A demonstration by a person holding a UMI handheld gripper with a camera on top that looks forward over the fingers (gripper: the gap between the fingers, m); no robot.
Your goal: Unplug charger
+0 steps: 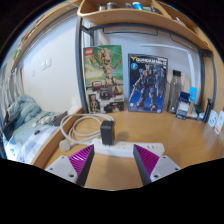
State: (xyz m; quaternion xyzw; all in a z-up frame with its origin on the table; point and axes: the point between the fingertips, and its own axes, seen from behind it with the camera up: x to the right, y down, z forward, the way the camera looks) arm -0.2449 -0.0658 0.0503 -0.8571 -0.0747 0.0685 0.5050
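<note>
Just ahead of the gripper (112, 163), whose fingers are standing released and apart, a black charger (107, 132) is sitting upright, long axis vertical, in a white power strip (128, 148) on the desk (190, 145). Its prongs are hidden; a white cable (76, 127) is coiling beside it.

A dark charger (107, 132) stands upright, plugged into a white power strip (125, 147) on the desk, cable coiled left.

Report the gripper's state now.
Gripper: open, holding nothing; the black charger stands in the power strip just beyond its fingers.
</note>
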